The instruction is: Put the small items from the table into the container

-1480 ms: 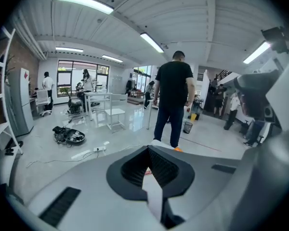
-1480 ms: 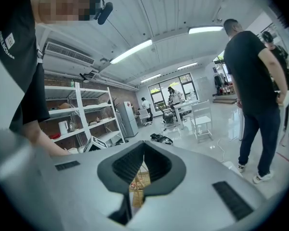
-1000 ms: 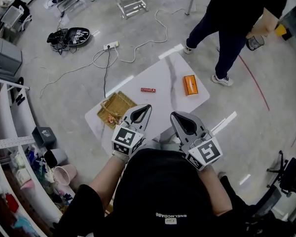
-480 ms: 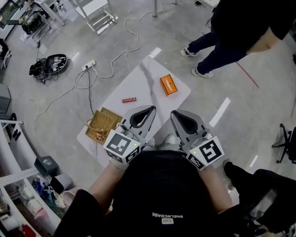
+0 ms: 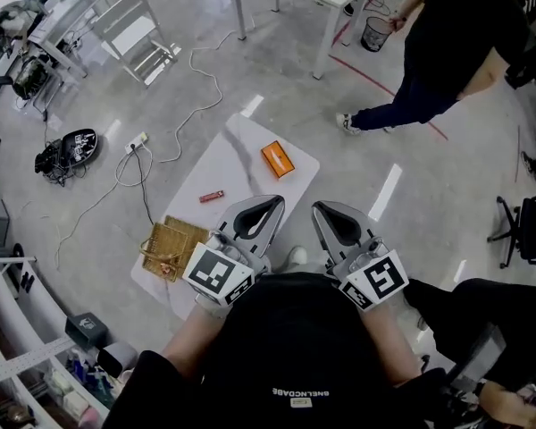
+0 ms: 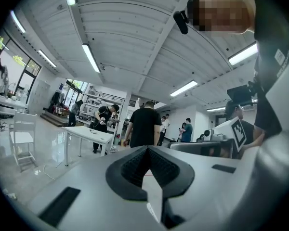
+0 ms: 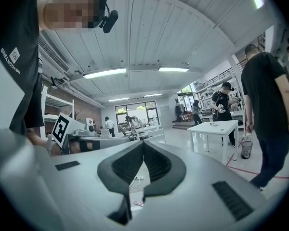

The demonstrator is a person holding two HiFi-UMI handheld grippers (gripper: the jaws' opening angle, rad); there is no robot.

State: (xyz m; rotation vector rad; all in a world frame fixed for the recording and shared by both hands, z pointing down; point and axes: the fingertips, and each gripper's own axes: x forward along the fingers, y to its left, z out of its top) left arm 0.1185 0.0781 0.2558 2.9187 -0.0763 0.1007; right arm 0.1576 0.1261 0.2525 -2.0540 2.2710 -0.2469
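Woven, seemingly wicker basket (image 5: 171,248); glossy polished floor (image 5: 447,204).

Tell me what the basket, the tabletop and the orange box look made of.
Basket: woven wicker or bamboo, judging by its tan lattice weave; matte.
Tabletop: white with grey veining, so marble or a marble-look laminate.
Orange box: probably printed cardboard, given its flat faces and sharp edges; too small to be sure.

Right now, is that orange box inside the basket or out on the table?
Out. The orange box lies flat on the white table near its far end, well apart from the woven basket at the near left corner.
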